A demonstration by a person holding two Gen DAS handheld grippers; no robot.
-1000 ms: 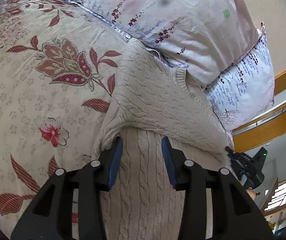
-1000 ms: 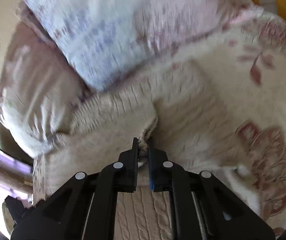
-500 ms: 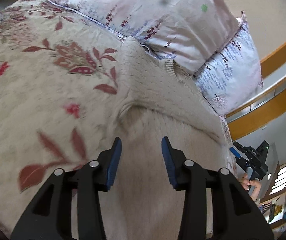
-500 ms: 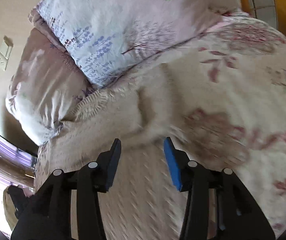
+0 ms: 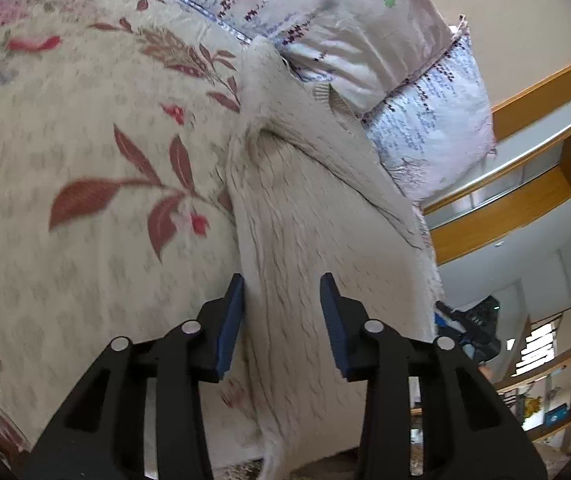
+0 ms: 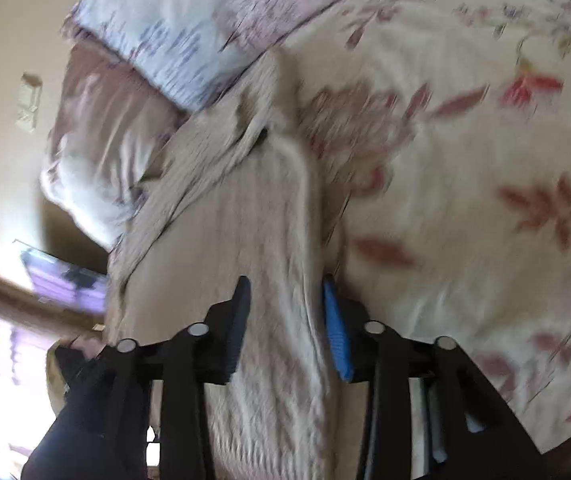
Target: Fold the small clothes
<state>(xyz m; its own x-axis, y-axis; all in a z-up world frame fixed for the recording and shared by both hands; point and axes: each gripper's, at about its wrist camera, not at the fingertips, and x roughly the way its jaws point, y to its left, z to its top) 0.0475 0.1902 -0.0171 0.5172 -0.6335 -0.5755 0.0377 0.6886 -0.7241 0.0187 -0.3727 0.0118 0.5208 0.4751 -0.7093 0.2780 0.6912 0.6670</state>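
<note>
Both hand-held grippers have drawn back toward the near edge of the bed. The right hand-held gripper, clamped on a knit fold a second ago, has let go, its jaws lately narrowing. The left hand-held gripper is released too, narrowing slightly. The cream cable-knit sweater lies folded lengthwise on the floral bedspread, running from the pillows to beneath both parted jaws.

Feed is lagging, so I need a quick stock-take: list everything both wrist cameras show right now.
sweater: one, cream cable-knit, partly folded on the bed, top by the pillows.
bedspread: one, cream with red flowers, under the sweater.
pillows: two, pale pink and lilac print, at the bed's head.
wall switch: one, white, on the beige wall.
left tool: black, blue pads, open over the sweater.
right tool: same, open.
</note>
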